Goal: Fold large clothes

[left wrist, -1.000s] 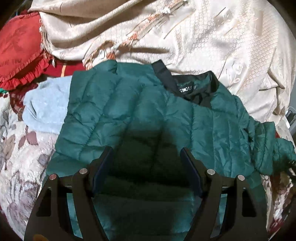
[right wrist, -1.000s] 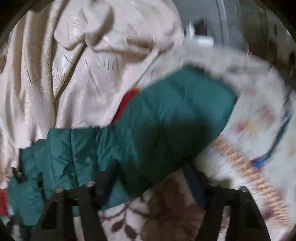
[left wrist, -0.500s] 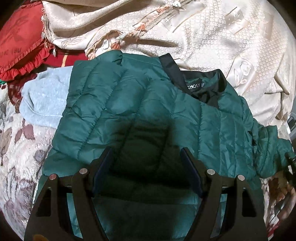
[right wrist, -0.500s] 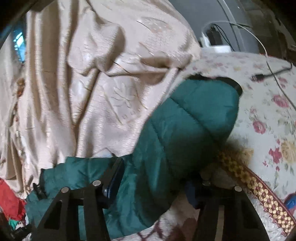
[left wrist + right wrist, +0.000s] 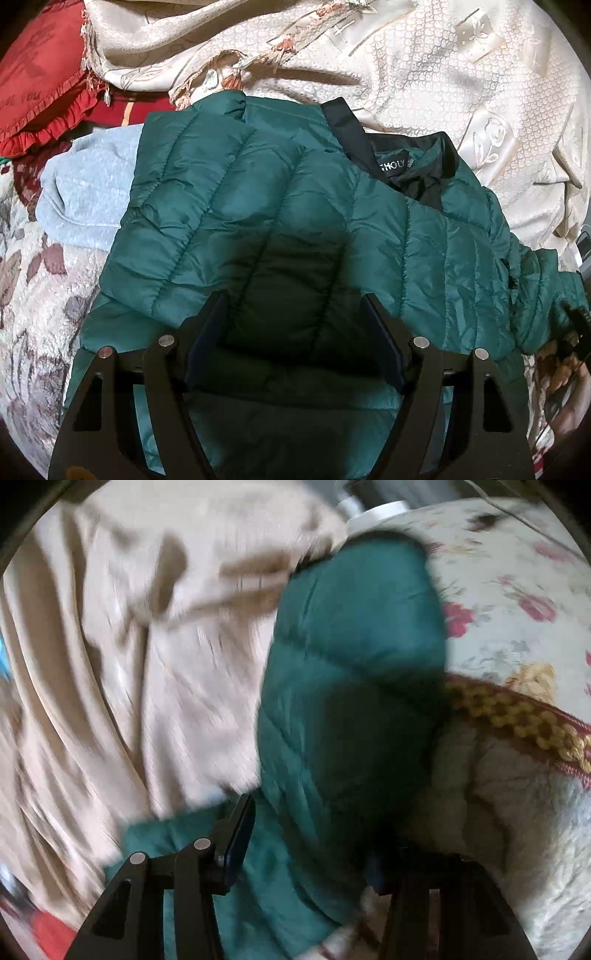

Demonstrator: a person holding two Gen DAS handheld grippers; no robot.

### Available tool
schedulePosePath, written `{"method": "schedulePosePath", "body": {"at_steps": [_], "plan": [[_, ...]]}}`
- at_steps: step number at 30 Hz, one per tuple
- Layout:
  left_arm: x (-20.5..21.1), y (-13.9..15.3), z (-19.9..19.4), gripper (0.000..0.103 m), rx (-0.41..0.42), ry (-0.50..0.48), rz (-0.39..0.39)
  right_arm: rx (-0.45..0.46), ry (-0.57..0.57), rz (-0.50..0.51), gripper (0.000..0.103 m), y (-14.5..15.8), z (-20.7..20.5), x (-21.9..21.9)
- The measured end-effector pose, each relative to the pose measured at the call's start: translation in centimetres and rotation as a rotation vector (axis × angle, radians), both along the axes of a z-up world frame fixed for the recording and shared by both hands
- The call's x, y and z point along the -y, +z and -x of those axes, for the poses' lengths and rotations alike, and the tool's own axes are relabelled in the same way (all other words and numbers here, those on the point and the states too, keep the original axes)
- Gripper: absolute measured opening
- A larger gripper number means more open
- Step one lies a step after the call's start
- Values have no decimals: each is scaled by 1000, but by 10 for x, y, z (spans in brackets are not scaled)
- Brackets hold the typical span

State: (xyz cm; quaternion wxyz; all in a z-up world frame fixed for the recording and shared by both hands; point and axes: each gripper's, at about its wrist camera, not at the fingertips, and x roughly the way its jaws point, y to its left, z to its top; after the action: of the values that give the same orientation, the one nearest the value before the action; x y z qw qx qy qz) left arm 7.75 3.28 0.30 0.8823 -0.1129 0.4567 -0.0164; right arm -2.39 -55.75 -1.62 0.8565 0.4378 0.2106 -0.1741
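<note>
Green quilted jacket lies spread on the bed, on its floral cover. Collar with black lining and label faces the cream patterned blanket heaped along the bed's far side. One side is folded over the body; a light blue garment lies just beside it, partly under its edge, and a red ruffled cushion sits at the far corner.

Left tongs: jaws apart, over the jacket's lower body, pads not pressing the fabric.

Right tongs: jaws closing, with the jacket's sleeve between them; frame blurred, far pad hidden behind fabric, contact cannot be told. Sleeve runs toward the bed's edge with gold braided trim.
</note>
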Motion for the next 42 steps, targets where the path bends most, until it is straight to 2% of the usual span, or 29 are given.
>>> {"method": "schedulePosePath", "body": {"at_steps": [2,4,5,8,9,14,16,18,21,23,26,28,33,39,42], "plan": [[0,-1,0,74,-2,-1,-1,62,-20,-36,49,0,3,4],[-1,-2,-1,74,-4,-1,2,108,5,-58,48,0,1,8],[-1,-1,-1,74,-5,2,4,113,27,-65,34,0,0,11],[-1,-2,-1,74,-6,3,5,109,59,-80,15,-3,-2,20],[-1,-2,-1,74,-5,4,5,119,66,-84,13,-2,0,22],[-3,-1,-3,74,-5,11,9,110,88,-25,9,11,-3,13],[-5,-1,-4,74,-3,18,8,71,78,42,9,26,-6,1],[-8,-1,-6,74,-5,33,6,2,90,155,8,46,-10,-25],[-17,0,-8,74,-6,72,-6,-25,126,273,8,70,-17,-62],[-24,1,-9,74,-7,99,-6,-5,188,344,8,87,-21,-101],[-34,3,-10,74,-5,126,-7,21,303,384,8,99,-29,-153],[-39,4,-13,74,-13,145,-39,31,372,401,8,102,-35,-186],[-49,1,-19,74,-31,185,-99,65,606,422,8,93,-52,-278],[-50,1,-21,74,-33,164,-81,125,979,376,8,61,-74,-391],[-51,0,-23,74,-36,152,-53,81,1074,374,9,39,-82,-424]]}}
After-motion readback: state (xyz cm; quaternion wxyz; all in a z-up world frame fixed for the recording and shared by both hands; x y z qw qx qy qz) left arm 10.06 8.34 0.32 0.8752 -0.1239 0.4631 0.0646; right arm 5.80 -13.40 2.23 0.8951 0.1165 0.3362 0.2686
